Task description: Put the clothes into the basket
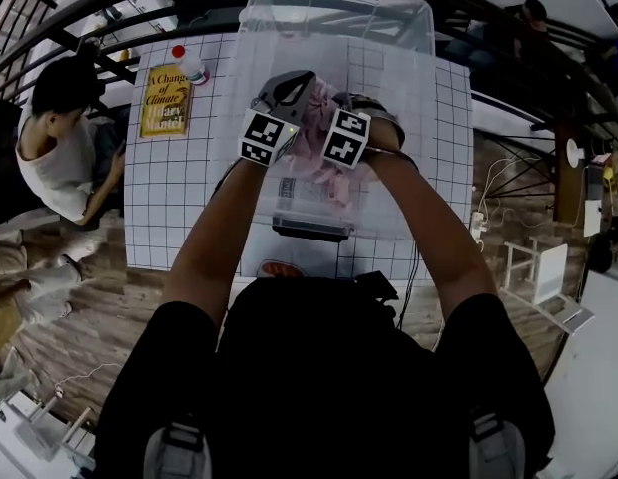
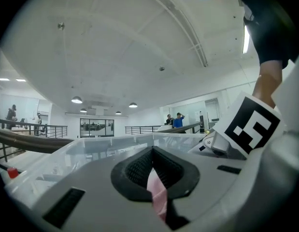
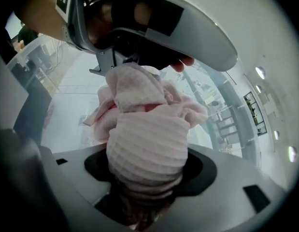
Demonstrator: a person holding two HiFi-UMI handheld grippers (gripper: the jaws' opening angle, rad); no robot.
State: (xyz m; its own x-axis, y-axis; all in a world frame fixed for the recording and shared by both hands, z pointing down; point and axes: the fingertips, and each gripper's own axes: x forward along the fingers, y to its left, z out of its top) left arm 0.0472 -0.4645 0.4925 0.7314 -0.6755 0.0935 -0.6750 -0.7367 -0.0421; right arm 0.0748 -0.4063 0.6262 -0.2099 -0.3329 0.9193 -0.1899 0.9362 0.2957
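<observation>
A pink ribbed garment (image 1: 318,128) hangs bunched between my two grippers, over the clear plastic basket (image 1: 388,28). My left gripper (image 1: 292,100) is shut on a thin pink fold (image 2: 158,193) of it, and the basket's rim (image 2: 115,141) lies just ahead. My right gripper (image 1: 328,158) points steeply down, and a thick wad of the garment (image 3: 147,139) fills its jaws (image 3: 147,182). In the right gripper view the left gripper (image 3: 159,18) sits just above the cloth. The right gripper's marker cube (image 2: 250,127) shows close by in the left gripper view.
The basket stands on a white grid-patterned table (image 1: 179,188). A yellow book (image 1: 164,100) and a red-capped bottle (image 1: 189,65) lie at the table's far left. A person (image 1: 59,138) sits left of the table. A dark flat object (image 1: 310,228) lies at the basket's near end.
</observation>
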